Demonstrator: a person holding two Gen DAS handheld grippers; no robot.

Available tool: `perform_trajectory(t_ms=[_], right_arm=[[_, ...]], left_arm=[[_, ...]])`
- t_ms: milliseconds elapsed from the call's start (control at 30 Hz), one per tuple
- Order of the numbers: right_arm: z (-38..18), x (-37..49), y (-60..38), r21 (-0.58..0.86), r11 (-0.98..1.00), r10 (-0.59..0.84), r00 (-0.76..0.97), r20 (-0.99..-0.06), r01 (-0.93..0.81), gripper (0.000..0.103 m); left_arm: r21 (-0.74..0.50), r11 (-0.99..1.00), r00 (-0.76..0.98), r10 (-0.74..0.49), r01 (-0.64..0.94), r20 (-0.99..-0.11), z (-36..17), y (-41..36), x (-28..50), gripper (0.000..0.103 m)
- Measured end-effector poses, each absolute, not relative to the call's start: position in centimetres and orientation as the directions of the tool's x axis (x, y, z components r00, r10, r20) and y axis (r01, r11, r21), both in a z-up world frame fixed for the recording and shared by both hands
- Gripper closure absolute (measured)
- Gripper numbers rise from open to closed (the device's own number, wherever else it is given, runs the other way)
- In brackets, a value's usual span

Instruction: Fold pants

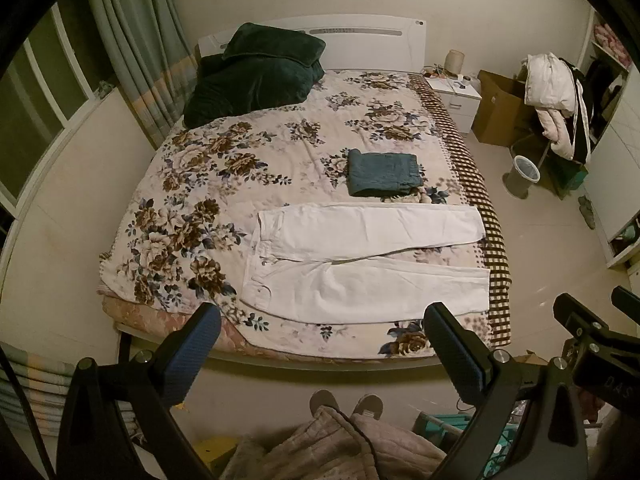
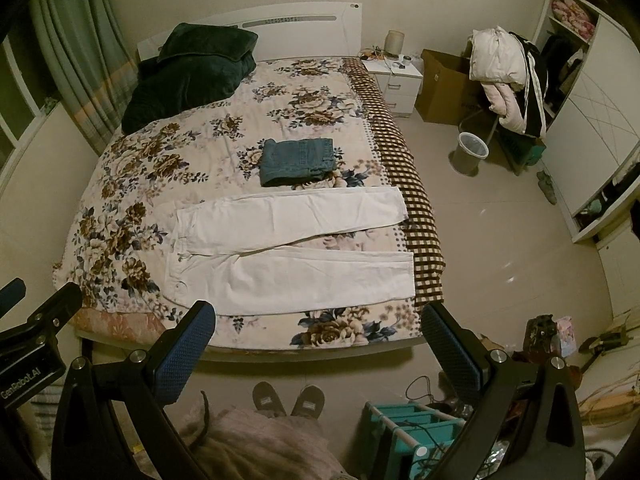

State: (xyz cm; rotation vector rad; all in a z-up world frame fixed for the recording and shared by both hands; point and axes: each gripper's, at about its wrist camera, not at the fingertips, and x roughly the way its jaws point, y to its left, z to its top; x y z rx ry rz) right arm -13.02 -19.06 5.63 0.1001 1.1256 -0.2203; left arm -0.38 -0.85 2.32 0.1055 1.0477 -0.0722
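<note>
White pants [image 1: 360,264] lie flat on the floral bedspread [image 1: 224,184] near the foot of the bed, waist to the left, both legs stretched right and slightly apart. They also show in the right wrist view [image 2: 288,252]. My left gripper [image 1: 322,320] is open and empty, held above the bed's foot edge, short of the pants. My right gripper [image 2: 316,320] is open and empty too, at the same distance. Each gripper's body shows at the edge of the other's view.
Folded blue jeans [image 1: 384,174] lie just beyond the white pants. A dark green blanket [image 1: 256,72] sits by the headboard. A bin [image 1: 522,174], a cardboard box [image 1: 498,108] and a clothes-laden chair [image 1: 556,100] stand right of the bed. My feet [image 1: 346,402] are at the bed's foot.
</note>
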Motion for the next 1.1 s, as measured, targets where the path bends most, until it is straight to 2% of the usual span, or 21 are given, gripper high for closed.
perform_trajectory(t_ms=[1100], right_arm=[[3.6,-13.0,-17.6,-0.055,0.969,-0.146,0.377,-0.915,0.241,0.0]], left_arm=[[-0.004,0.99,0.455,-0.07,0.144,-0.888,0.6,0.9,1.4,0.0]])
